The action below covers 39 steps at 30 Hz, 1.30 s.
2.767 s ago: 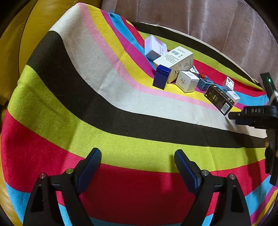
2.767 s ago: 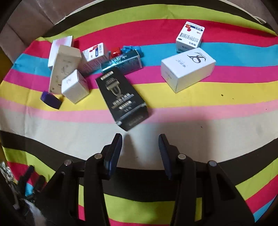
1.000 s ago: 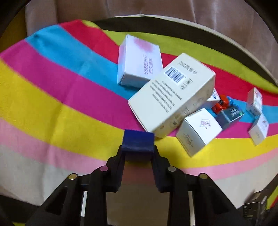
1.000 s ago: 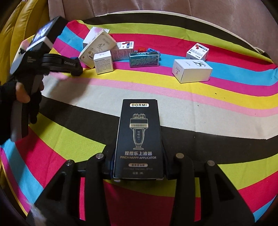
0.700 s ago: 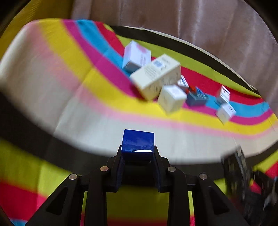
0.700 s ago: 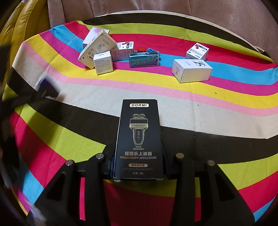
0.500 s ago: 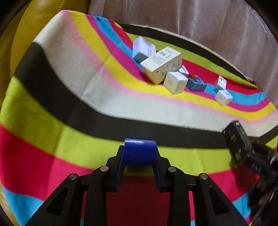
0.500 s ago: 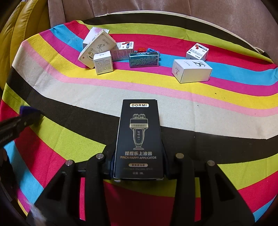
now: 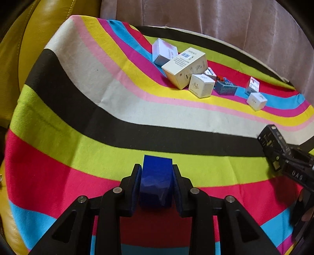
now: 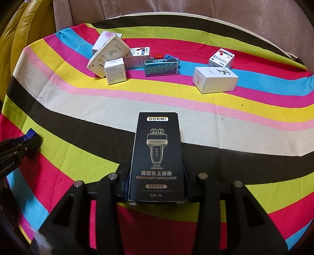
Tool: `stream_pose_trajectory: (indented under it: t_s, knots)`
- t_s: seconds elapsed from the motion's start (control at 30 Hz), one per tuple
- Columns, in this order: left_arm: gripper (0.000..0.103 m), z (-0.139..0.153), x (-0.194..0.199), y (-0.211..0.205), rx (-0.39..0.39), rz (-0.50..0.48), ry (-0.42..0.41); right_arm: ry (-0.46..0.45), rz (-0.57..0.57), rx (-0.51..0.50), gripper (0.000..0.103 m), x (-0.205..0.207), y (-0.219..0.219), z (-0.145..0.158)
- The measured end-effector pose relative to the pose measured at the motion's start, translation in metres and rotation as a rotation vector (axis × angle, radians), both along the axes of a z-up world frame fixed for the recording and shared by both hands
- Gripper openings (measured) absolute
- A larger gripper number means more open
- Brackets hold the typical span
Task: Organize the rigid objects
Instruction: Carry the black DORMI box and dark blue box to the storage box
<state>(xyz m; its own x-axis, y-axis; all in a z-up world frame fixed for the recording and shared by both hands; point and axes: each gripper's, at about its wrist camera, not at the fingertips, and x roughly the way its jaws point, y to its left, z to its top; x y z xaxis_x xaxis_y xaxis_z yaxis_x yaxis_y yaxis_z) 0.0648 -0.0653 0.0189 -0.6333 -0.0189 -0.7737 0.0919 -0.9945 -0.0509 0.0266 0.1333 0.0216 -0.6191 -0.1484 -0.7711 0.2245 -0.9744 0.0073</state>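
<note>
My left gripper [image 9: 156, 172] is shut on a small dark blue box [image 9: 156, 182], held over the green and red stripes of the striped cloth [image 9: 78, 109]. In the right wrist view that blue box [image 10: 31, 133] pokes out of the left gripper at the far left edge. My right gripper [image 10: 157, 188] is shut on a tall black DORMI box [image 10: 157, 155], its printed face up. The same black box [image 9: 273, 144] appears at the right edge of the left wrist view. A cluster of white boxes [image 10: 109, 58] lies at the back left of the cloth.
A teal box [image 10: 161, 67] lies beside the cluster. Two more white boxes [image 10: 215, 79] sit at the back right. A yellow leather cushion [image 9: 25, 49] borders the cloth on the left and a beige fabric backrest [image 10: 176, 11] rises behind it.
My left gripper, shut on the blue box, pulled back from the box cluster toward the near stripes of the cloth. The right gripper kept still with the black box.
</note>
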Motion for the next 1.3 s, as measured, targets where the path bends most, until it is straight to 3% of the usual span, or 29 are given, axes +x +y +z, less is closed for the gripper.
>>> stream_pose_trajectory:
  t_s: [0.1,0.23,0.43,0.63,0.8,0.93,1.3]
  knots:
    - [0.032,0.003,0.004,0.003,-0.012,0.002,-0.043,0.000,0.000,0.000,0.044,0.000,0.000,0.000]
    - [0.032,0.002,0.008,-0.001,-0.007,0.017,-0.043,0.000,0.000,0.001,0.044,0.000,0.000,0.000]
    - [0.030,-0.002,0.014,-0.002,-0.034,0.011,0.014,0.001,0.000,-0.003,0.044,0.000,0.001,0.000]
    - [0.029,0.000,0.016,-0.014,0.054,0.026,0.037,0.002,-0.004,-0.003,0.044,0.000,0.001,0.000]
    - [0.029,0.000,0.015,-0.012,0.053,0.028,0.037,-0.009,-0.018,0.033,0.043,0.005,-0.003,0.001]
    - [0.029,0.001,0.015,-0.013,0.065,0.028,0.039,-0.062,-0.035,0.012,0.043,0.031,-0.016,0.007]
    - [0.029,0.001,0.014,-0.009,0.027,0.026,0.033,-0.070,0.055,0.020,0.043,0.109,-0.057,0.013]
